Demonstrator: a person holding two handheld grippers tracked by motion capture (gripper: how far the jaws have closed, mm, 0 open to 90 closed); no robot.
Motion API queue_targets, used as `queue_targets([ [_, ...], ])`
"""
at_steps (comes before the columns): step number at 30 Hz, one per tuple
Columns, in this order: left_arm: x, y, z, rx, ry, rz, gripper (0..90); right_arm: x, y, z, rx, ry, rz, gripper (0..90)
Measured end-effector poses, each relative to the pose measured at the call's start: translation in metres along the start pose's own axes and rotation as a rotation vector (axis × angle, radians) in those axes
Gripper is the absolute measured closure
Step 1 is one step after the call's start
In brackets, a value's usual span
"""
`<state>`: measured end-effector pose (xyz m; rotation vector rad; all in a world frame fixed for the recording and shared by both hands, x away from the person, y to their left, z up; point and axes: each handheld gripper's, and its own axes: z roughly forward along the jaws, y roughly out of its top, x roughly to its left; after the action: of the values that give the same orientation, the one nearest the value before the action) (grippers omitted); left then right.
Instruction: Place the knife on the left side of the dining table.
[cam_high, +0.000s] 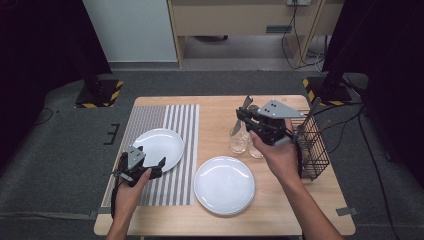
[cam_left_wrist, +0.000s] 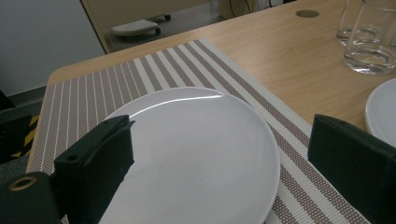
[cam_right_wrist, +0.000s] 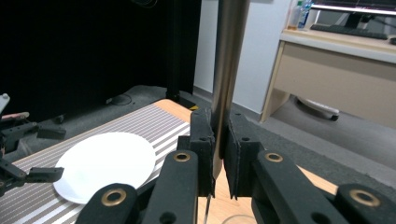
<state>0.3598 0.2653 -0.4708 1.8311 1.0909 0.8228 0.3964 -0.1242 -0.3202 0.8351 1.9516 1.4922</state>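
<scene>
A table knife (cam_high: 239, 120) is pinched upright between the pressed-together jaws of the right gripper (cam_high: 243, 119), held above two drinking glasses (cam_high: 239, 143) toward the table's 1 o'clock, with a black wire basket (cam_high: 312, 147) just beside them at 3 o'clock. The left gripper (cam_high: 150, 162) is seen with its jaws spread wide at the near rim of a white plate (cam_high: 159, 141) on the striped placemat (cam_high: 177, 120) at 9 o'clock. A second white plate (cam_high: 224, 184) is set at 6 o'clock on the wooden table (cam_high: 215, 107).

Two white plates (cam_high: 224, 184) (cam_high: 159, 142) — one on a striped placemat (cam_high: 177, 120) — glasses (cam_high: 238, 144), wire basket (cam_high: 314, 145).
</scene>
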Motion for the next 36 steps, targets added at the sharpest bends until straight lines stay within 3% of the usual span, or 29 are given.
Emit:
queue_targets([
  [12,-0.002,0.015,0.005,-0.017,0.008,-0.007,6.5,0.016,-0.026,0.049,0.065,0.053,-0.005,82.9],
  [20,-0.005,0.037,0.009,-0.033,-0.008,0.004,6.9,0.020,-0.035,0.075,0.072,0.072,0.026,82.9],
  [36,-0.012,0.064,0.018,-0.026,-0.034,0.033,7.1,0.023,-0.045,0.104,0.089,0.077,0.046,82.9],
])
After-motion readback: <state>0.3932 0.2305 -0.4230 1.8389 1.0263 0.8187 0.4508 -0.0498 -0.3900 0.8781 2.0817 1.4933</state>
